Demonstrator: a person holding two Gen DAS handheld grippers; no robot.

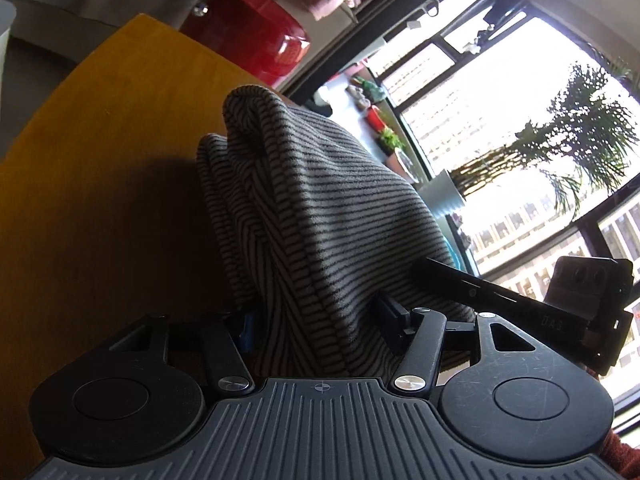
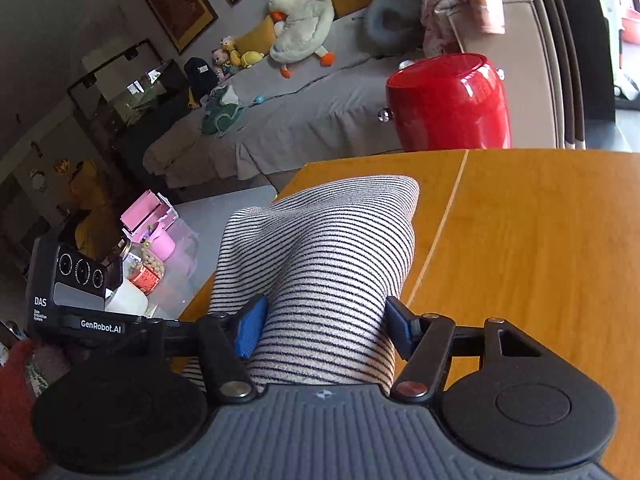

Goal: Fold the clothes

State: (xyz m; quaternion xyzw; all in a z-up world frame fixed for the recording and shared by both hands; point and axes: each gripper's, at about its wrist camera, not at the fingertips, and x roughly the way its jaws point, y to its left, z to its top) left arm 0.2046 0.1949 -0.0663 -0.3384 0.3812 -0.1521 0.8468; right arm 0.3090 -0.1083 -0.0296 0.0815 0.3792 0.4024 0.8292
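Observation:
A grey garment with thin black stripes lies bunched and folded over on the yellow wooden table. My left gripper is shut on a thick fold of it; cloth fills the space between the jaws and hides the fingertips. In the right wrist view the same striped garment drapes over the table near its left edge. My right gripper is shut on it, its blue pads pressed against the cloth. The right gripper's body shows at the right of the left wrist view.
A shiny red stool stands just past the table's far edge, also in the left wrist view. A grey sofa with plush toys lies beyond. Jars and a pink box sit on the floor left of the table. Windows and a palm plant are right.

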